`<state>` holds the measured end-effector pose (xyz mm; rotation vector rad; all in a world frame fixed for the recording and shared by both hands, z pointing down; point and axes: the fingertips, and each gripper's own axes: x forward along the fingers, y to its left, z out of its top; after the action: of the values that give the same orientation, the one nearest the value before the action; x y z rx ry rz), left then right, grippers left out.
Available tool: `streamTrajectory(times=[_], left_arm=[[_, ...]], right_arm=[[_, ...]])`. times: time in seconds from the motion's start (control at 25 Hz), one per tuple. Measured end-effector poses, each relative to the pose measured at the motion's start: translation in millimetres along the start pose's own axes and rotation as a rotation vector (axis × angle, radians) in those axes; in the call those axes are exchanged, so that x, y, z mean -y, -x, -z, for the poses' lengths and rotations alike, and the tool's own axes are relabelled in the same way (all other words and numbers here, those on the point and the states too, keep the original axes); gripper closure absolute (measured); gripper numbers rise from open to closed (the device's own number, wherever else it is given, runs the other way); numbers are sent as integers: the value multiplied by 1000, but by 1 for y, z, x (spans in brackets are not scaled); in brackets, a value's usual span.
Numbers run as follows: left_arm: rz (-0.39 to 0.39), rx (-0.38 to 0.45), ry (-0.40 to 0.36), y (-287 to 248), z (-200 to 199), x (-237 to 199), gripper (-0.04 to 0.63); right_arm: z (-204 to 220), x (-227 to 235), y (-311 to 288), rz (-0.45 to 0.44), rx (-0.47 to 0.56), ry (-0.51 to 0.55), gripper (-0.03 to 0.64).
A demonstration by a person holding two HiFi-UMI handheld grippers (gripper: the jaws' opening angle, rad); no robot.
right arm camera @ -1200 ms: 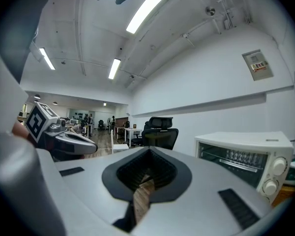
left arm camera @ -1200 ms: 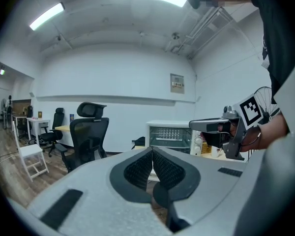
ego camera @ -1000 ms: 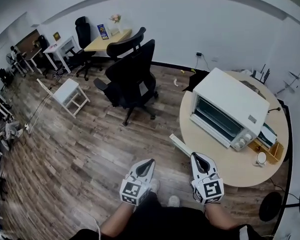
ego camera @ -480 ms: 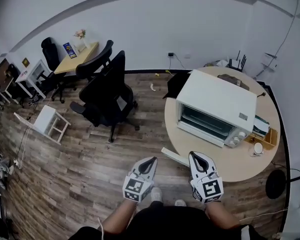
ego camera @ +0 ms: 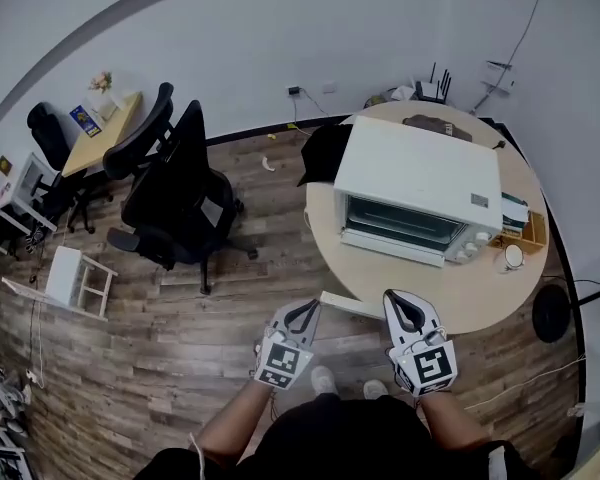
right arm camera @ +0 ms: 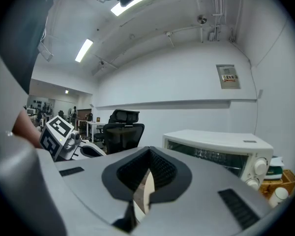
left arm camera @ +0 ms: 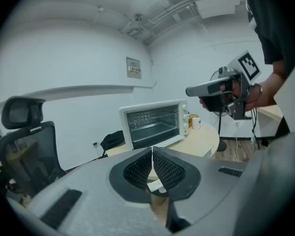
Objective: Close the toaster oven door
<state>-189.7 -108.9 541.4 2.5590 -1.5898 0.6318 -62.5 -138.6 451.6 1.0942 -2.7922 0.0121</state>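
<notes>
Both tools are clenched and empty: the left gripper (ego camera: 302,314) has its ribbed pads pressed together with nothing between them, and the right gripper (ego camera: 400,304) also shows its jaws meeting at the tips; they hang side by side just short of the near rim of the round table (ego camera: 480,303); just ahead of them, between the two and lying along that rim, is a flat white slab (ego camera: 348,304), what it is I cannot tell; further ahead and slightly to the right stands the toaster oven (ego camera: 420,173), its long axis running left to right across the line of both tools, its glazed door (ego camera: 398,226) facing back toward them with the wire rack showing through; the door looks upright or close to it, and whether a gap remains along its top edge I cannot tell; the right gripper is the nearer, so a forward push from that side seems the likely move; right of the oven, well beyond the right gripper, a wooden tray (ego camera: 528,236) holds a few packets, with a white cup (ego camera: 508,257) just beside it; behind the oven's left end lies a black bag (ego camera: 325,153).
</notes>
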Motion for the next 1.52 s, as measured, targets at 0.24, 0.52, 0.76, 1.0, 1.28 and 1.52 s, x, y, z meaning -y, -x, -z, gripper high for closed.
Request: streamTrajectory(times=[0.24,0.52,0.76,1.0,1.28,1.52], left_arm=[[63,-75,-257,-19,26,2,584],[124,-192,-597,-41,59,23,488],[134,-310,-853,-65,93,28,486],[157,-412,-1053,-79,126,24,486],[184,-453,-1173,-91,145,26,486],[142,-463,-1182,-97,143,22,526]], right_arm=[[-2,1,-3,45,-14,45,620],[-1,9,3,60,-31,53,620],[0,21,1,50,-37,42,620],[5,30,1,43,-39,23,620],[7,42,4,46,-38,25,620],[6,45,7,48,-29,56,620]])
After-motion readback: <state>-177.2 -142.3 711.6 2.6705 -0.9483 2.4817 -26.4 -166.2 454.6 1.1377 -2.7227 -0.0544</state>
